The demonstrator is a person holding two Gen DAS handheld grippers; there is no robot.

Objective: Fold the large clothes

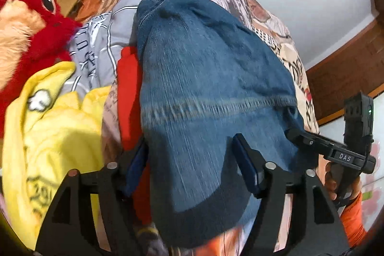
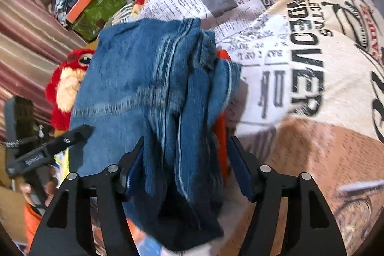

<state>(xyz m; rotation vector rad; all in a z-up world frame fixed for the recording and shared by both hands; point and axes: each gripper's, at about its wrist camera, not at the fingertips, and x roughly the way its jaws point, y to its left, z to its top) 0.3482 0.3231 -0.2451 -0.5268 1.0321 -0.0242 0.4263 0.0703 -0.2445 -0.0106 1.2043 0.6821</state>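
Note:
A folded pair of blue jeans [image 1: 204,64] lies on a newspaper-print bedspread [image 2: 300,64]. My left gripper [image 1: 190,160] straddles the near left part of the jeans; its jaws stand apart and the pads do not press the denim. My right gripper [image 2: 187,160] straddles the near right edge [image 2: 156,88], where several layers are stacked. It is open too, with a strip of orange cloth showing between the denim and its right pad. One finger of the right gripper [image 1: 304,138] touches the jeans' right edge in the left wrist view. A finger of the left gripper [image 2: 76,133] rests on the left edge in the right wrist view.
A red plush toy [image 1: 36,23], a yellow garment [image 1: 52,124], a grey printed cloth [image 1: 100,40] and a red cloth [image 1: 129,100] crowd the left of the jeans. A wooden headboard [image 1: 348,78] runs at the right. An orange sleeve [image 1: 352,215] holds the right gripper.

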